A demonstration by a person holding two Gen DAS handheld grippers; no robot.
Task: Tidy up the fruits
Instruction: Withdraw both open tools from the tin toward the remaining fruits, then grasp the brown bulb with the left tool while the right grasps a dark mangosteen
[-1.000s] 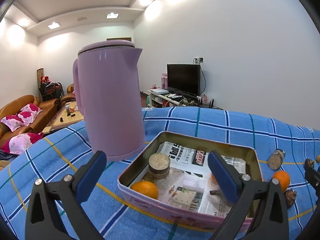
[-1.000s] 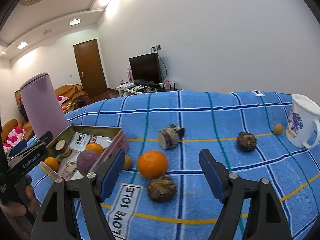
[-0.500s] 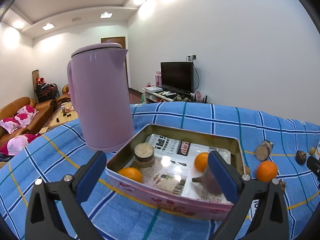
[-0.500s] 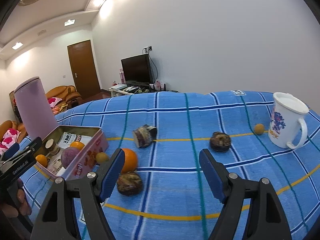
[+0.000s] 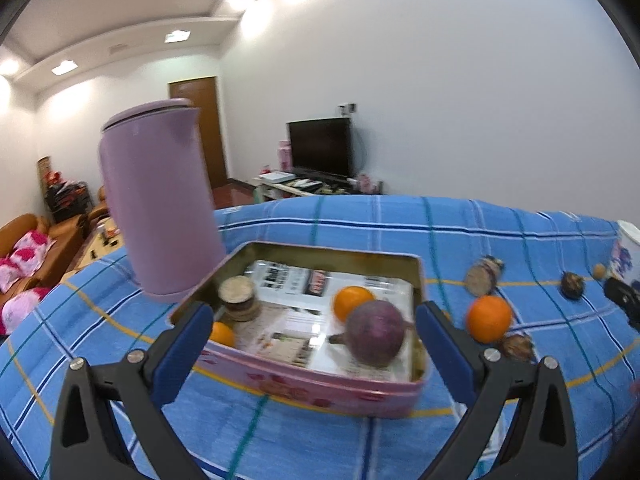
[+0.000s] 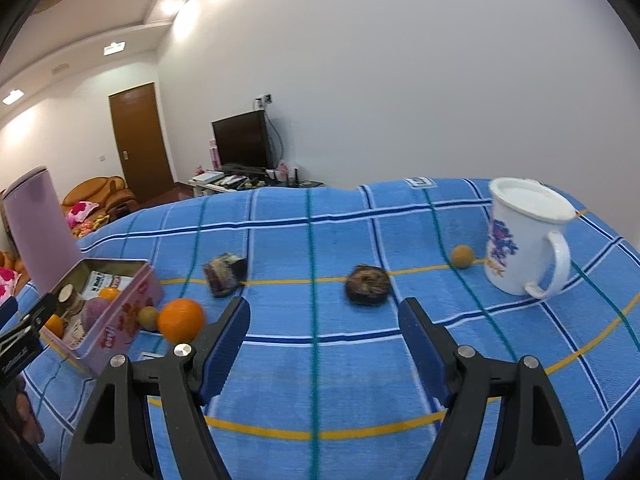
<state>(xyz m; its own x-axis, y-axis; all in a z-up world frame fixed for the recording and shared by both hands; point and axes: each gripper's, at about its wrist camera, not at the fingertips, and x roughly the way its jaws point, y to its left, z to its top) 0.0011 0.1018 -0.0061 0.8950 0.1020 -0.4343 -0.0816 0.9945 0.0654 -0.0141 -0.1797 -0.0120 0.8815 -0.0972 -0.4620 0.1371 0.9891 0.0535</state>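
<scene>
The pink rectangular metal tin (image 5: 320, 390) sits near the left edge of the table under a blue plaid cloth (image 6: 320, 360), holding 2 small oranges (image 5: 352, 303), a round purple fruit (image 5: 375, 334) and a short brown cylinder (image 5: 239, 298) on printed paper. Touching its far-left corner stands a tall lilac plastic kettle (image 5: 160, 208). Just outside the tin's right wall lie a small green-brown fruit (image 6: 148, 317) and a large orange (image 6: 181, 320); farther right along the cloth are a cut dark chunk (image 6: 224, 274), a dark wrinkled round fruit (image 6: 367, 284), a small tan ball (image 6: 462, 256) and a white enamel mug (image 6: 520, 240) near the right edge. The left gripper (image 5: 314, 344), jaws apart and empty, frames the tin's near side. The right gripper (image 6: 324, 332), jaws apart and empty, hovers over bare cloth between the large orange and the wrinkled fruit.
</scene>
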